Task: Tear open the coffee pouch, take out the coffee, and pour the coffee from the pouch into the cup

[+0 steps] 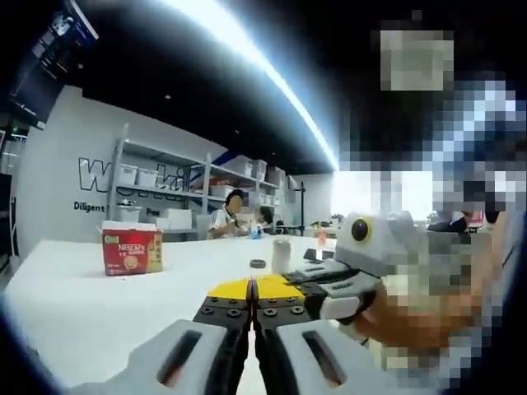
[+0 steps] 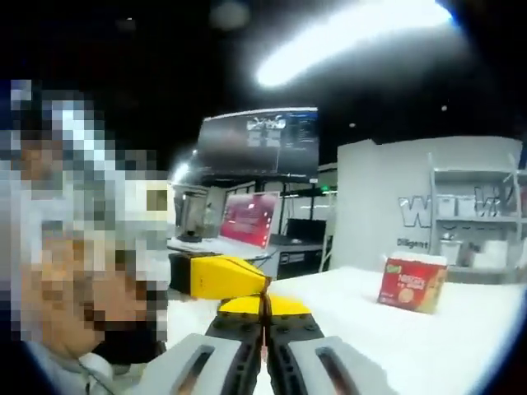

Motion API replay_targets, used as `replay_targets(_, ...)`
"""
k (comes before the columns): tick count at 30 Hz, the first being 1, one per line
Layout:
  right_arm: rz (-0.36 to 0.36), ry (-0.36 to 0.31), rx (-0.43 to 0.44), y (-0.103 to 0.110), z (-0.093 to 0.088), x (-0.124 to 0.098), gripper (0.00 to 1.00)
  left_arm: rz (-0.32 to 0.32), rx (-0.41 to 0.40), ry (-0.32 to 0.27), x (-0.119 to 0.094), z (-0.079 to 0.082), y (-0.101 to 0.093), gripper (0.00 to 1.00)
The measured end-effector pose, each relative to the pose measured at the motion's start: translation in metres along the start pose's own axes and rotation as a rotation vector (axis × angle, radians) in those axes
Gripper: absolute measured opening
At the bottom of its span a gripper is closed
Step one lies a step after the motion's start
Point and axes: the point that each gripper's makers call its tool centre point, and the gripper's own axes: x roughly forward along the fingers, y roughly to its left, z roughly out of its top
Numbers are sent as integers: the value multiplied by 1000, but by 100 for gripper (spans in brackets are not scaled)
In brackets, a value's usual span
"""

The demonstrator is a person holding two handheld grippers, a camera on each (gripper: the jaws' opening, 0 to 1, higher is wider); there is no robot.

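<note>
A yellow coffee pouch (image 1: 251, 288) sits pinched at the tips of my left gripper (image 1: 253, 303), whose jaws are closed on it. My right gripper (image 1: 329, 290) reaches in from the right and also grips the pouch, with a hand behind it. In the right gripper view, my right gripper (image 2: 265, 317) is shut on the yellow pouch (image 2: 265, 305), and a larger yellow part (image 2: 226, 276) stretches left to the left gripper (image 2: 183, 276). A pale cup (image 1: 281, 254) stands upright on the white table (image 1: 82, 304) beyond the pouch.
A red Nescafe box (image 1: 132, 251) (image 2: 412, 284) stands on the table to the left. A small dark ring (image 1: 258, 263) lies beside the cup. Shelves with bins (image 1: 156, 177) and seated people are behind the table. A red-screened laptop (image 2: 247, 218) sits on a far desk.
</note>
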Motion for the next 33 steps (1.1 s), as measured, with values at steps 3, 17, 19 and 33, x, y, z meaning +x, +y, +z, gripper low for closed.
replay_targets(3, -22, -13, -2, -2, 1, -1, 0, 17, 4, -13, 2, 2, -2, 2)
replay_targets(17, -17, -45, 67, 0, 0, -13, 0, 191, 107, -50, -11, 15, 24, 1)
replay_targets(19, -13, -49, 75, -1, -1, -17, 0, 108, -21, -105, -19, 25, 23, 2)
replay_targets(33, 380, 63, 165, 59, -9, -35, 0, -435, -117, -4, -37, 7, -35, 18)
